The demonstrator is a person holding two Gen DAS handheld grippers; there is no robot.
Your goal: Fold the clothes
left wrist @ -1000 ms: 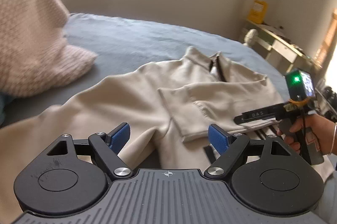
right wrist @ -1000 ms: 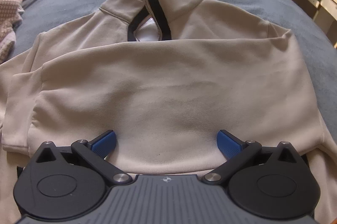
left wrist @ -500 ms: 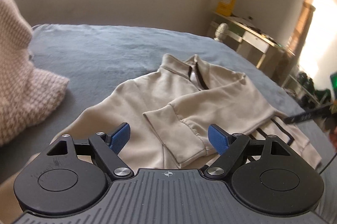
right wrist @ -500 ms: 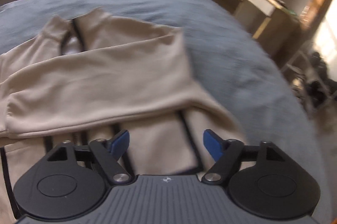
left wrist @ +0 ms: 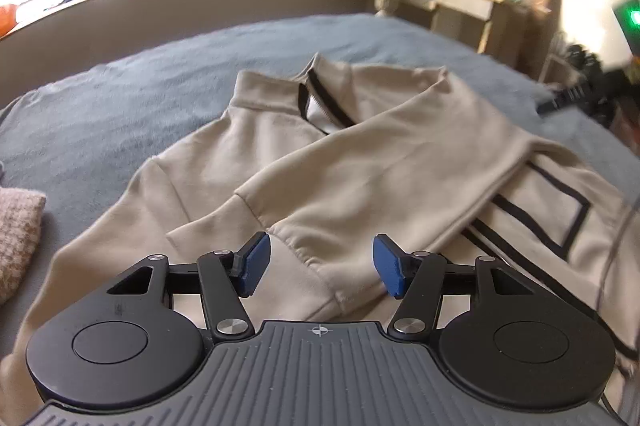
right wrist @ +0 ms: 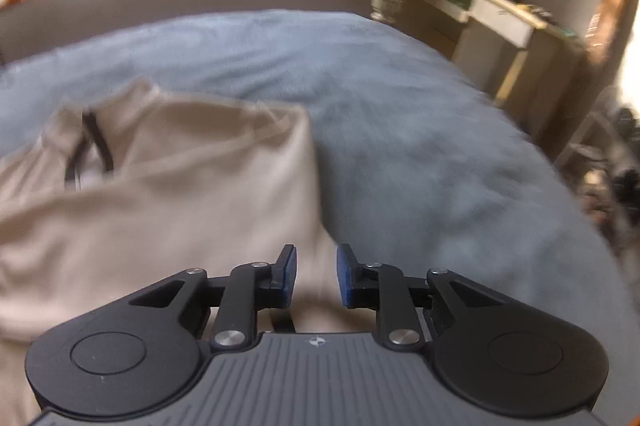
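Top [left wrist: 360, 170] is laid front-up on bed [left wrist: 120, 98], collar at far end; one sleeve [left wrist: 340, 186] is folded across chest, cuff just ahead of L tool [left wrist: 320, 266]. L tool is held released, wide, nothing gripped. R tool [right wrist: 316, 276] is seen narrowed, small gap left, over top's right edge; no cloth visibly pinched. Judged mid-fold: sleeves/sides being brought in. Next: an edge to be gripped w/o dragging layers.

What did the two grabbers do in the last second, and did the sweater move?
The right gripper swung off the sweater's front toward its right edge, its jaws narrowing to a small gap. The left gripper stayed open over the cuff. The sweater stayed put, sleeve folded across.
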